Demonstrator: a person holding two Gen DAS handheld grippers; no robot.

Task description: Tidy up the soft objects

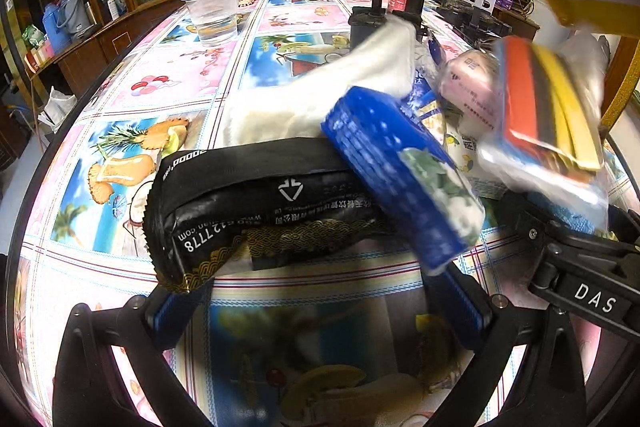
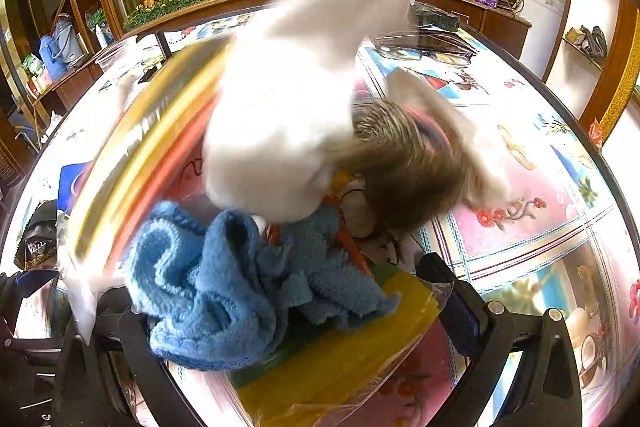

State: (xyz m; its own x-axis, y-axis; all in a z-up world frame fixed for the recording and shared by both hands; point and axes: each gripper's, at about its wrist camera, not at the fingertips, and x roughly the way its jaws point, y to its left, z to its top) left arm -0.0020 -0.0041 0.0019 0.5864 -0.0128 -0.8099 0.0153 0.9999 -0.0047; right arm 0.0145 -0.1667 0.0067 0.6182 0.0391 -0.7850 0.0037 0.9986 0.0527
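In the left wrist view my left gripper (image 1: 320,303) is open, its fingers either side of a black packet (image 1: 256,211) lying on the table. A blue tissue pack (image 1: 396,179) and a white cloth (image 1: 320,95) blur past above it, with a pink pack (image 1: 472,87) and a bagged orange and yellow sponge pack (image 1: 548,107) to the right. In the right wrist view my right gripper (image 2: 296,311) is open around a blue towel (image 2: 224,291) on a yellow bagged sheet (image 2: 340,359). A white soft item (image 2: 288,115) and a brown-haired doll (image 2: 404,163) are blurred above it.
The table has a colourful fruit-print cloth (image 1: 176,75). A clear plastic cup (image 1: 212,11) with water stands at the far left. Dark gadgets (image 1: 472,15) sit at the far right, glasses (image 2: 428,47) lie beyond the doll. Wooden cabinets (image 1: 96,43) surround the table.
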